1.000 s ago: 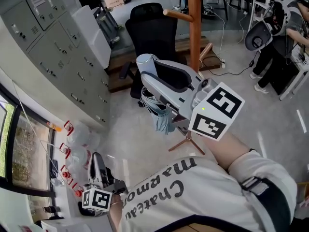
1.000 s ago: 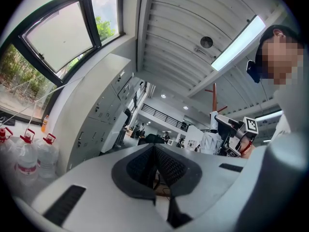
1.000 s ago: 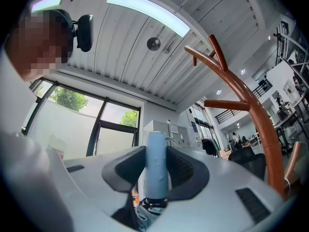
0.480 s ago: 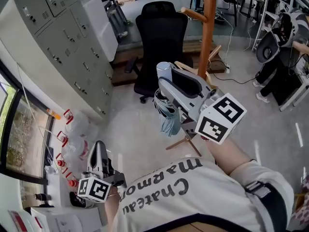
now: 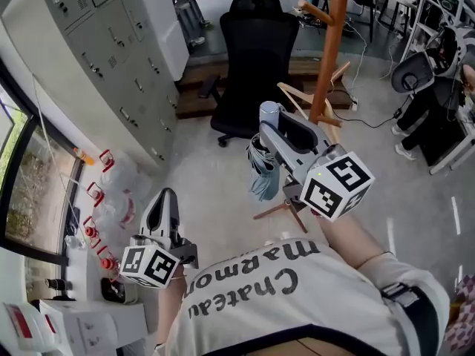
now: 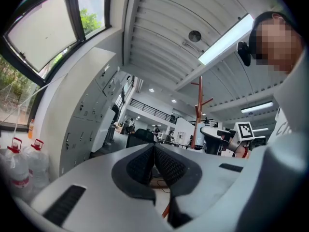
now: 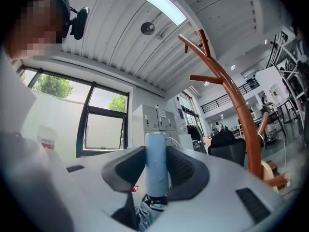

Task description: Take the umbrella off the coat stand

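My right gripper (image 5: 270, 124) is shut on the pale blue handle of a folded blue-grey umbrella (image 5: 262, 170), whose canopy hangs below the jaws. In the right gripper view the umbrella handle (image 7: 156, 168) stands upright between the pads, folded cloth under it. The brown wooden coat stand (image 5: 329, 58) rises just behind and to the right, apart from the umbrella; it also shows as the coat stand (image 7: 237, 105) in the right gripper view. My left gripper (image 5: 165, 210) is low at the left, its jaws shut with nothing between them, the pads (image 6: 153, 164) meeting.
A black office chair (image 5: 256, 58) stands behind the umbrella. Grey lockers (image 5: 111, 58) line the left wall, with water bottles (image 5: 111, 199) below the window. A person (image 5: 438, 87) is by a desk at the right. Cables lie on the floor near the stand's base.
The right gripper with the umbrella has come down and away from the coat stand. The left gripper has shifted a little forward and up.
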A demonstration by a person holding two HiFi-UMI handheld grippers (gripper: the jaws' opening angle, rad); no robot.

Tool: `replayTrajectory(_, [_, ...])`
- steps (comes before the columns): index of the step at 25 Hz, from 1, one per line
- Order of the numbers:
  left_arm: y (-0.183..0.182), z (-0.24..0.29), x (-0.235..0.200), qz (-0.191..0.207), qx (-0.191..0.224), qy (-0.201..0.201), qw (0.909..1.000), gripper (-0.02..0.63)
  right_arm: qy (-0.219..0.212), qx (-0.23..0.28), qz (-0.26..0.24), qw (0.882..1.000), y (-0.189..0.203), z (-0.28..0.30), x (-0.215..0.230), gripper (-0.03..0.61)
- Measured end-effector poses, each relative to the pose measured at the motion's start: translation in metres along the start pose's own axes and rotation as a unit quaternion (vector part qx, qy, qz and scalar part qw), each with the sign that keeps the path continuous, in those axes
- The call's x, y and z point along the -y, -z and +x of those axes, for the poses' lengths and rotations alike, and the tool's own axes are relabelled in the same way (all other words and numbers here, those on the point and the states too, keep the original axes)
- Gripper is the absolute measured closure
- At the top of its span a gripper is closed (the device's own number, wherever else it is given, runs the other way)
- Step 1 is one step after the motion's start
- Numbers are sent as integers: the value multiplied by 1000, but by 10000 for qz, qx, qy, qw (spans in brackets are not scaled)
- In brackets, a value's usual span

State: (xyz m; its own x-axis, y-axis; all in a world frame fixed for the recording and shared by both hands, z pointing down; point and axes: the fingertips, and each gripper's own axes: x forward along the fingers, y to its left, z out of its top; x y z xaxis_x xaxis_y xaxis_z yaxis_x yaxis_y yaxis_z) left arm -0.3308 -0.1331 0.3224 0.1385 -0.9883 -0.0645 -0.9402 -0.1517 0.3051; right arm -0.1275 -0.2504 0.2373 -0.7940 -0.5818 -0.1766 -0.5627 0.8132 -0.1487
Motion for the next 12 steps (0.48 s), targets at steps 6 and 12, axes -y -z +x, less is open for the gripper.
replayTrajectory(6, [5,2,19,383,-190,205,9989,589,191,-233,13,9995,27,-14,-8,433])
replayTrajectory(12, [14,-9,31,319,-278,293,9987,589,296,-397,-7,9988,46,-31,-15,433])
